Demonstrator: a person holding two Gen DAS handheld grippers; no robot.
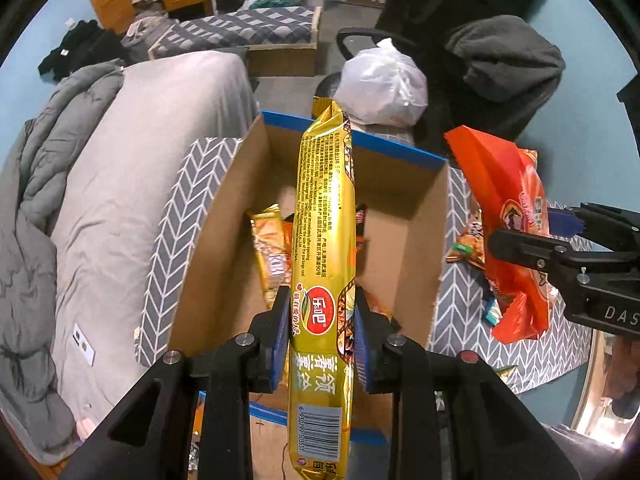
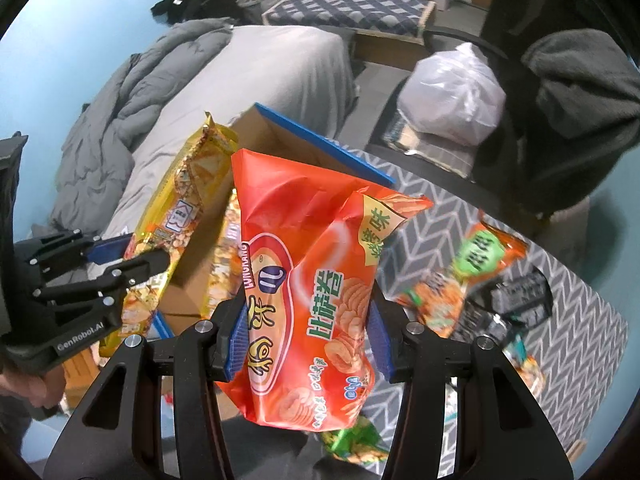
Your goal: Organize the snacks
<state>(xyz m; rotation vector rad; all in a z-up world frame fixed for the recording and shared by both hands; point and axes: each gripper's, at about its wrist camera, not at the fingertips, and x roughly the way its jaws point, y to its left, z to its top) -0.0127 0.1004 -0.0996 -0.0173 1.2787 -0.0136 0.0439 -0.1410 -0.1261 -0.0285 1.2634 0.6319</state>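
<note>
Left wrist view: left claw [image 1: 322,332] clamped narrow on gold snack packet [image 1: 324,248], gripped near its lower third, long axis running straight ahead of the fingers and over the open cardboard box [image 1: 404,240]. Box directly beyond and below the claw, with a few packets already lying on its floor. Right claw [image 1: 520,236] off to the right side, over the patterned counter [image 1: 460,296] rather than over the box, so left one judged nearer for the drop.

Right wrist view: right claw [image 2: 306,344] closed on orange chip bag [image 2: 304,276], bag standing up ahead of the fingers; box up and to the left of it.

Readable: "LONGKANG" on the orange bag, Chinese lettering on both packs, a barcode at the gold packet's near end, "GenRobot.AI" on the left claw body.
</note>
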